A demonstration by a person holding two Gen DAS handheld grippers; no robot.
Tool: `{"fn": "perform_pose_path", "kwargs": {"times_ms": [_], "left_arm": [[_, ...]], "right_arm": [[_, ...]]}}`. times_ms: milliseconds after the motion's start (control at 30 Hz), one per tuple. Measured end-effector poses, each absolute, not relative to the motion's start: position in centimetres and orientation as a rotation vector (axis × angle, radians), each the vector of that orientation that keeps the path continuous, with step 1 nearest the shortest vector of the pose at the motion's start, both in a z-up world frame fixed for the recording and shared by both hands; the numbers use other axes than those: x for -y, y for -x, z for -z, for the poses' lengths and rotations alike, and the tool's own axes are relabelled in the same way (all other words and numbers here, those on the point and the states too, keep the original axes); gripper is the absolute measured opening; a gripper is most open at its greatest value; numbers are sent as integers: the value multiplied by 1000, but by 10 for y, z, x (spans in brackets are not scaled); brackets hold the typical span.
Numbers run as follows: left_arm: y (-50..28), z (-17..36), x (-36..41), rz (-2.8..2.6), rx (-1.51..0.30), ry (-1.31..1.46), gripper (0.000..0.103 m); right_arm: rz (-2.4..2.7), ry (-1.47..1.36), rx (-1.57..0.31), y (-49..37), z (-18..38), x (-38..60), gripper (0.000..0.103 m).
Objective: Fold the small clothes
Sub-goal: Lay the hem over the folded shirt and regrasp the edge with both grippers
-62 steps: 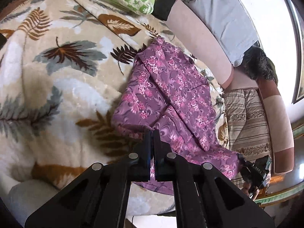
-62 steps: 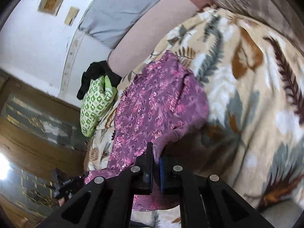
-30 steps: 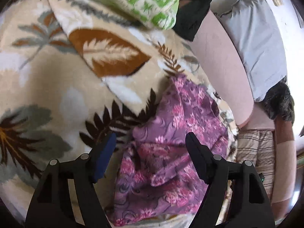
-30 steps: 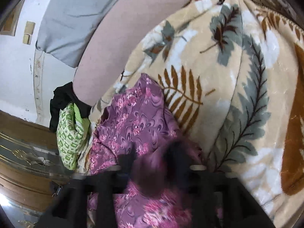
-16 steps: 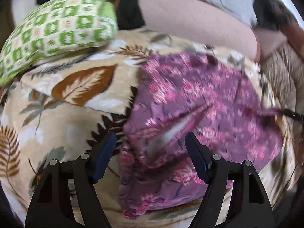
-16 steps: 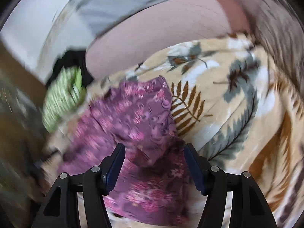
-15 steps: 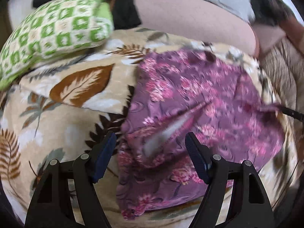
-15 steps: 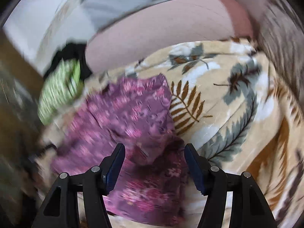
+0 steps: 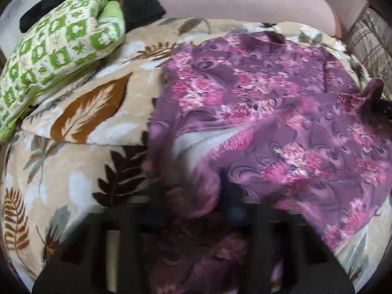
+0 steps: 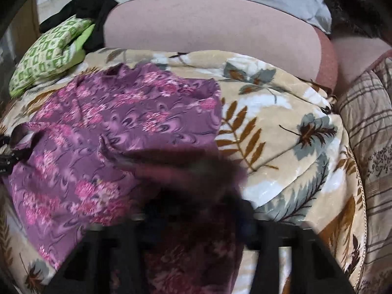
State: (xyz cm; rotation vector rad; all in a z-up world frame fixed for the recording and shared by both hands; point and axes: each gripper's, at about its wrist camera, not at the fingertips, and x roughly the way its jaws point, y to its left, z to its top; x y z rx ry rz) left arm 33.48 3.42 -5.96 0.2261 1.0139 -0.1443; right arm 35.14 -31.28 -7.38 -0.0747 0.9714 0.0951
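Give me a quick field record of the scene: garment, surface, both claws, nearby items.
garment: purple floral garment, partly folded, pale inner side showing at one fold
surface: leaf-print blanket
left claw: jaws closing, purple fabric between them, blurred
right claw: jaws closing, purple fabric between them, blurred
nearby: green patterned pillow and black cloth behind it

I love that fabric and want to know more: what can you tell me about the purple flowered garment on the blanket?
The purple garment is thin, soft-looking cloth printed with pink flowers and swirls, with a pink stitched edge and pale inside showing. It lies rumpled, partly folded, on the leaf-patterned blanket. Both hand-held grippers are closing at its near edge, cloth bunched between the jaws: the left hand-held gripper and right hand-held gripper.
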Motion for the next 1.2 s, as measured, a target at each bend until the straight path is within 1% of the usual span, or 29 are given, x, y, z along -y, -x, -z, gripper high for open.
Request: {"fn": "perform_pose_path", "kwargs": {"times_ms": [33,67,100,267,367,433,567,600,633,667,733,767,800,833,867,933,967,1033,1067,1100,1133,1167,1200], "left_arm": [[-335,57,-36,155,-1006,-206,13],[-334,55,-37,160,-1002,-202,11],[-335,54,-38,162,-1001,-201,9],[-336,45,-45,159,-994,-156,7],[-340,35,-61,145,-986,-65,7],[-345,35,-72,162,-1013,10,7],[-348,40,-68,172,-1050,6,7],[-348,39,-68,182,-1053,19,9],[-348,38,-69,186,-1056,31,15],[-349,37,-70,196,-1062,49,20],[-351,34,-79,218,-1070,124,38],[-353,34,-86,214,-1066,163,43],[-354,34,-92,201,-1065,203,50],[-355,35,-96,195,-1065,231,54],[-356,37,-101,193,-1067,267,54],[-358,39,-100,194,-1041,258,53],[-358,38,-94,209,-1013,213,53],[-359,36,-74,223,-969,75,53],[-359,37,-66,227,-956,34,53],[-359,38,-58,215,-946,-5,48],[-360,40,-55,189,-944,-40,23],[-362,42,-52,163,-953,-83,11],[-363,44,-54,153,-966,-89,8]], "right_arm": [[-90,54,-960,-352,72,317,17],[-91,27,-951,-352,70,321,6],[-95,-7,-944,-353,68,325,3],[-63,-38,-923,-355,62,330,1],[-37,-88,-884,-352,52,342,1],[-37,-137,-863,-351,47,350,1],[-107,-228,-908,-355,54,357,2],[-102,-260,-924,-356,57,360,2],[-104,-287,-933,-358,60,362,2],[-113,-316,-948,-360,63,366,4],[-136,-374,-978,-363,72,373,11],[-150,-403,-982,-364,76,375,23],[-162,-441,-980,-365,82,377,46],[-167,-467,-974,-367,87,378,56],[-166,-469,-968,-369,91,376,66],[-131,-432,-961,-373,92,374,66],[-136,-436,-956,-375,91,374,66],[-171,-448,-974,-380,93,369,58],[-154,-423,-996,-382,95,366,42],[-128,-375,-1024,-383,98,361,27],[-115,-351,-1026,-383,100,359,23],[-91,-326,-1012,-382,99,357,17],[-78,-308,-992,-381,95,356,11]]}}
